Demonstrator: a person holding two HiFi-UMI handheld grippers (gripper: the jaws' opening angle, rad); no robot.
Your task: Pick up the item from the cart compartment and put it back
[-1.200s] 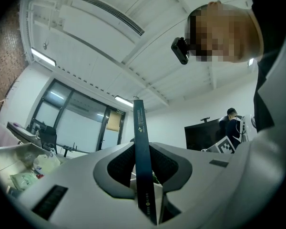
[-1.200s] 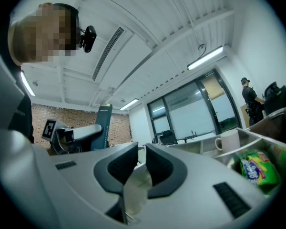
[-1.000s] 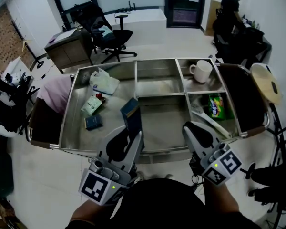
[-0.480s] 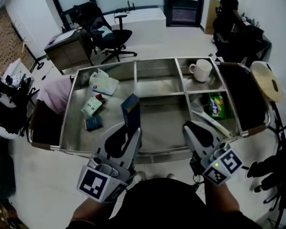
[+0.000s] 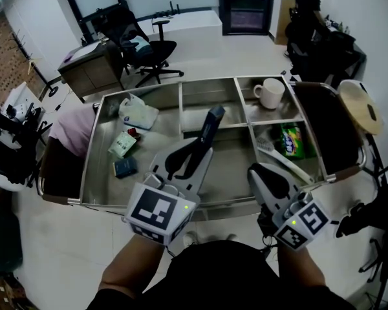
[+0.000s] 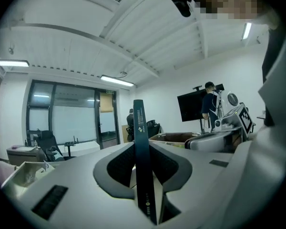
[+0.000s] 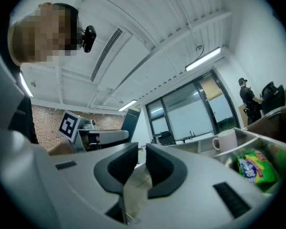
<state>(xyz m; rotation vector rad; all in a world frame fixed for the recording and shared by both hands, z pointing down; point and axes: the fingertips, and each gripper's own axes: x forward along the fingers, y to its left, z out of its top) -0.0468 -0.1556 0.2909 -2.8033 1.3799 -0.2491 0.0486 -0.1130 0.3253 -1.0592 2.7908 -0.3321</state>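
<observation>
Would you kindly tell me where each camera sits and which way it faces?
Head view: on the person's head, looking down into the compartmented steel cart; left tongs, right tongs and forearms show.
Left gripper view: on the left tongs, facing across the office; jaws clamp a slim dark blue box, person's torso at right.
Right gripper view: on the right tongs, facing over the cart; jaws empty, torso at left.
Shared: head and right gripper views show the white mug and green snack packet.
</observation>
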